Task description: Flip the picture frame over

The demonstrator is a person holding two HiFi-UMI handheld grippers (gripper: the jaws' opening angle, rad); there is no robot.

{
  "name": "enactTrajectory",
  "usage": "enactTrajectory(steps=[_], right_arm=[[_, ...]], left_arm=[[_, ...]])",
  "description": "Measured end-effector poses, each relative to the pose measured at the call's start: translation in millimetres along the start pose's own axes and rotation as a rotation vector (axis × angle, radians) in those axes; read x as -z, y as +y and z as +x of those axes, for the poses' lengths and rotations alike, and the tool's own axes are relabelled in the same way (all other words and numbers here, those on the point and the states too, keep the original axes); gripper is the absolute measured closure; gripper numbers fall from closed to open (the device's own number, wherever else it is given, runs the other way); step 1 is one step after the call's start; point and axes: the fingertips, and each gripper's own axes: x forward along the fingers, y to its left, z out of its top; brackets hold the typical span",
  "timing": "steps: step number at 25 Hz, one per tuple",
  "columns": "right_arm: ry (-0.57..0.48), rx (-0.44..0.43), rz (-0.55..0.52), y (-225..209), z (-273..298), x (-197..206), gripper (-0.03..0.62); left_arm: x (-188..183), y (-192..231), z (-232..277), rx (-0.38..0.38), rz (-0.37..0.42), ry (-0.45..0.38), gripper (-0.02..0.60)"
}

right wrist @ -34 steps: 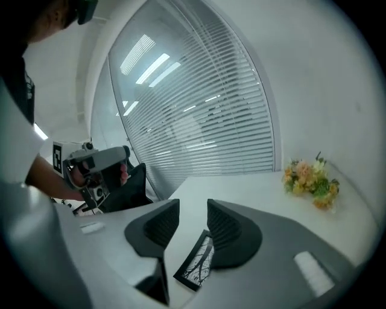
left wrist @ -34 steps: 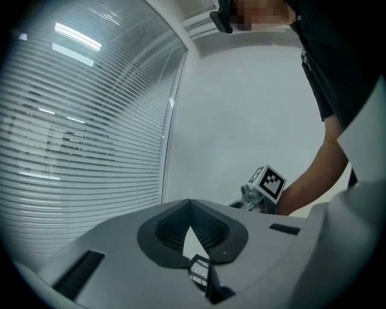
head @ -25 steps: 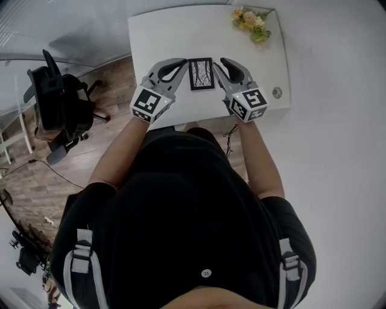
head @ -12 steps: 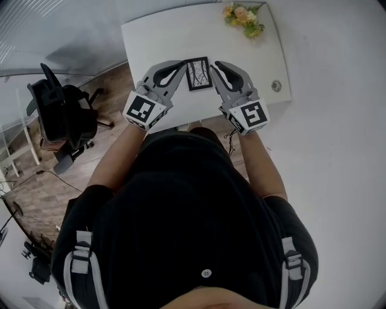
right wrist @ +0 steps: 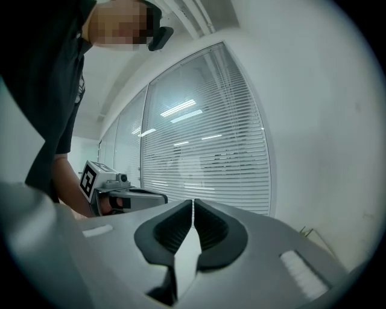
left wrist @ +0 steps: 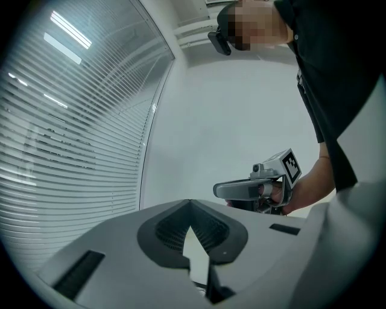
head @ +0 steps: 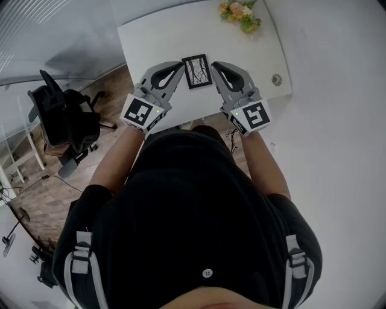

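Status: flip not done. The picture frame (head: 197,71) shows its drawing side up, at 12 o'clock from the person, near the middle of the white desk (head: 151,36).

- Left hand-held gripper (head: 180,65) sits at the frame's 9 o'clock, tip against or just beside the left edge. In its own view the jaws are pressed together with nothing between them (left wrist: 190,205).
- Right hand-held gripper (head: 215,65) is at the frame's 3 o'clock, tip at the right edge. Its jaws have just been closing and now sit pressed together, also on nothing (right wrist: 193,202).
- Neither gripper pinches the frame. My read is that the two closed tips bracket it from both sides, either to squeeze it between them or to pry up an edge.
- I can't tell from the head view whether the frame is off the desk or lying flat – no shadow gap is clear enough.
- Flowers (head: 240,13) at the frame's 1 o'clock, on the far corner, are well apart and not in the way.

Left to do: everything that counts – get an edge up, rotate the frame so the back faces up, set it down on the desk. I'd call it the very start of the lift, at most.
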Motion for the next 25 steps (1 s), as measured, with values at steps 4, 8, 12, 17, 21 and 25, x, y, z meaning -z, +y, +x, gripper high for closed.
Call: enactTrajectory(steps=[4,8,12,17,21,25], right_arm=[[-0.003,0.001,-0.002,0,-2,-2,0.583],[-0.011,0.005,-0.011,-2,-2,-5,0.583],[-0.011,0.011,-0.015,-3,0,-7,0.583],[-0.014,0.02,-0.013,-5,-1,-11,0.583],[-0.013,0.016,-0.003,-5,0,-9,0.583],[-0.009,0.014,0.005,-6,-1,-6,0.584]], left_arm=[[-6,-4,1,0.011,-0.014,-0.015,0.577],[-9,-5,1,0.016,0.002,-0.018,0.577],[-20,-5,1,0.015,-0.003,-0.047,0.577],[-23,-3,-2,0.006,0.016,-0.043,0.577],[-21,-1,-1,-0.007,0.018,-0.025,0.577],[-23,-3,1,-0.006,0.006,-0.045,0.577]])
